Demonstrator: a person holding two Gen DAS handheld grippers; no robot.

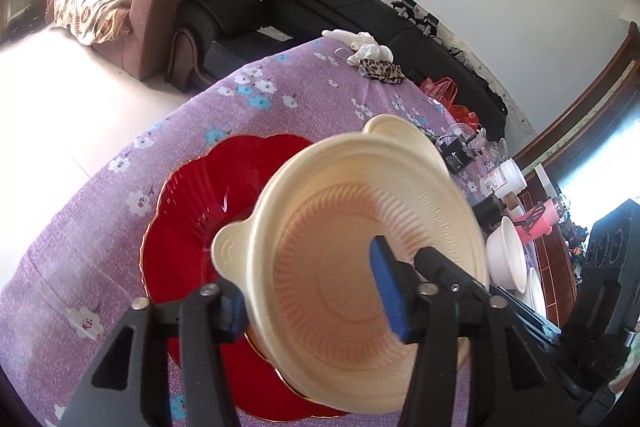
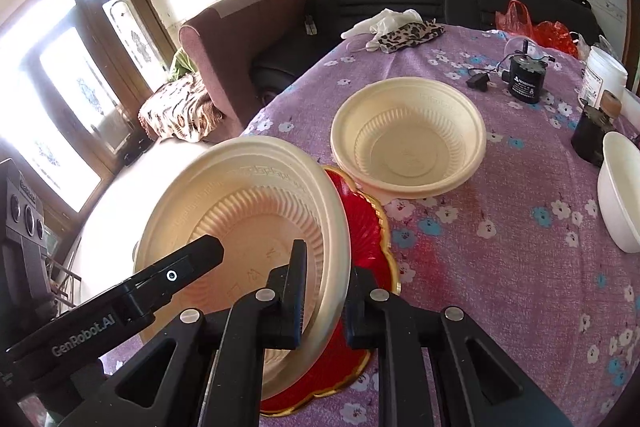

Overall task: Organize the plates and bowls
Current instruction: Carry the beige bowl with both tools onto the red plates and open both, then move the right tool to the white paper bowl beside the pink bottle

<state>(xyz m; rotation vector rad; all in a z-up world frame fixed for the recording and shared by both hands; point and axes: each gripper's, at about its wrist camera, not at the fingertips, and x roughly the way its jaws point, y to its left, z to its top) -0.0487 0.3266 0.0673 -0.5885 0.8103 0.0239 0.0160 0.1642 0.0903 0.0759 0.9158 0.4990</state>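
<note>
A cream ribbed bowl [image 1: 352,247] is held tilted above a red scalloped plate [image 1: 192,227] on the purple flowered tablecloth. My left gripper [image 1: 312,291] is shut on the bowl's near rim, one finger inside and one outside. My right gripper [image 2: 324,291] is shut on the same bowl [image 2: 248,211], pinching its rim on the other side; the red plate [image 2: 368,247] lies under it. The left gripper's finger [image 2: 176,275] shows inside the bowl in the right wrist view. A second cream bowl [image 2: 408,139] stands on the table behind; it also shows in the left wrist view [image 1: 400,131].
A white bowl [image 2: 620,191] stands at the right edge, seen too in the left wrist view [image 1: 508,255]. A black canister [image 2: 526,79], a white jar [image 2: 602,75], a leopard cloth [image 2: 408,35] and red bags [image 2: 536,27] lie at the far side. Sofas stand beyond the table.
</note>
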